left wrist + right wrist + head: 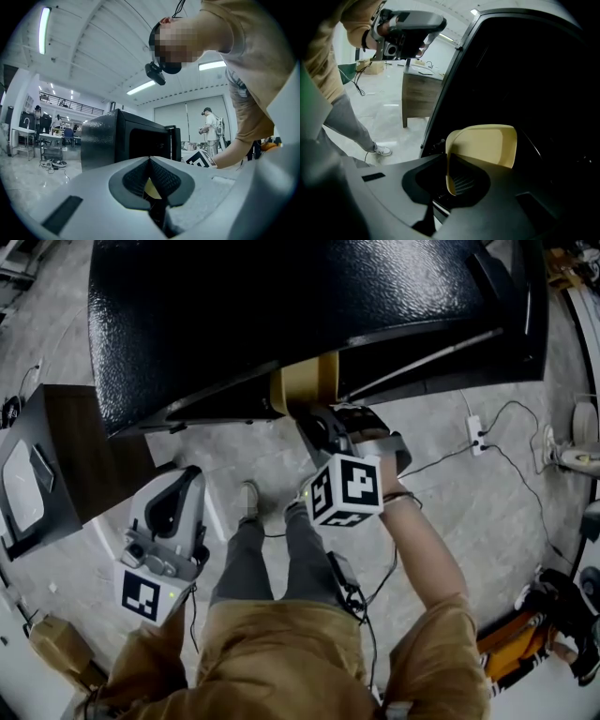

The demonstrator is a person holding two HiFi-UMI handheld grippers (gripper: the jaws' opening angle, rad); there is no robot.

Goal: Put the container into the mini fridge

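The black mini fridge [281, 306] stands on the floor below me with its door [511, 306] swung open to the right. My right gripper [319, 423] is shut on the wall of a pale yellow container [305, 381], which hangs at the mouth of the fridge. In the right gripper view the container [487, 143] is tilted in front of the dark fridge interior [534, 70], with the right gripper [448, 159] pinching its near wall. My left gripper [178, 486] hangs low at the left, away from the fridge. Its pads [161, 178] meet at the tip, and it faces the fridge [108, 136].
A dark wooden side table [66, 456] stands left of the fridge. A power strip [478, 435] and cables lie on the floor to the right, with orange gear [516, 652] at the lower right. My own legs and shoes [248, 498] stand before the fridge. Another person [211, 126] stands farther back.
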